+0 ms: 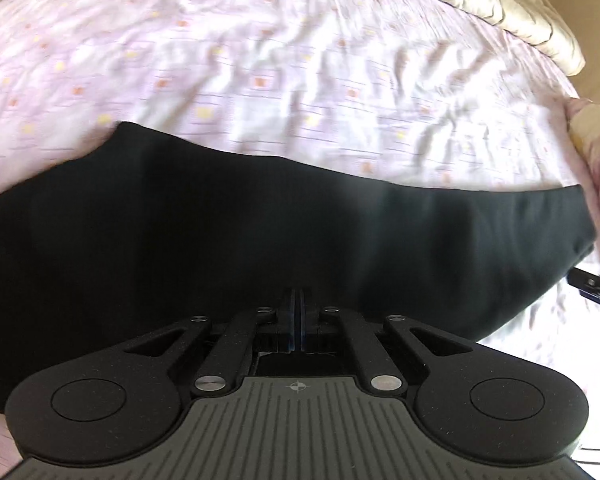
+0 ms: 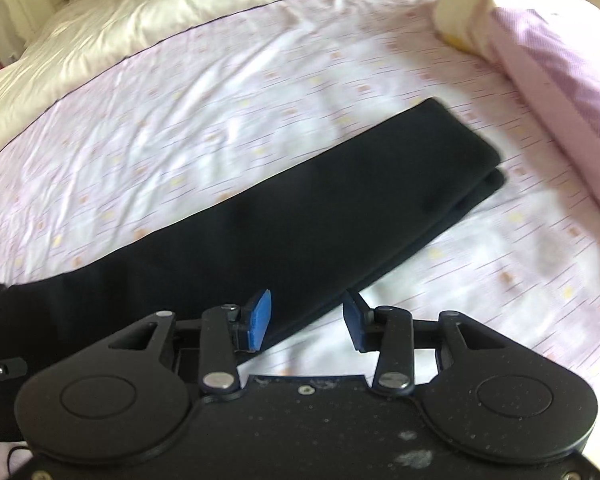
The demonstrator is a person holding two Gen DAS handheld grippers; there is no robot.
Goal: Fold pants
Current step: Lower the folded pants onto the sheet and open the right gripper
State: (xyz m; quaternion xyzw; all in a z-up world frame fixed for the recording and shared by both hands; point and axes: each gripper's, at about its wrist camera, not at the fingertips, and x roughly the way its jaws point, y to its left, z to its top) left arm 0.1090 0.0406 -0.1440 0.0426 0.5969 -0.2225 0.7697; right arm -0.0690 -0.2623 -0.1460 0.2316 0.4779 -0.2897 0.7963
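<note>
Black pants point(image 1: 260, 232) lie on the bed as a long folded strip, with one leg on top of the other. In the right wrist view the pants point(image 2: 300, 208) run from lower left to their hem ends at upper right. My left gripper point(image 1: 299, 300) is shut, its tips down on the dark cloth. I cannot tell whether cloth is pinched between them. My right gripper point(image 2: 306, 314) stands open above the near edge of the strip, and its blue pads point(image 2: 260, 316) press on nothing. A part of the right gripper point(image 1: 594, 286) shows at the right edge of the left wrist view.
A pink patterned bed sheet point(image 2: 220, 120) covers the mattress. A cream duvet point(image 2: 160, 12) is bunched along the far side. A rolled pink and cream pillow point(image 2: 540, 60) lies at the right, beyond the hem ends. The bed's edge point(image 1: 596, 140) drops off at the right.
</note>
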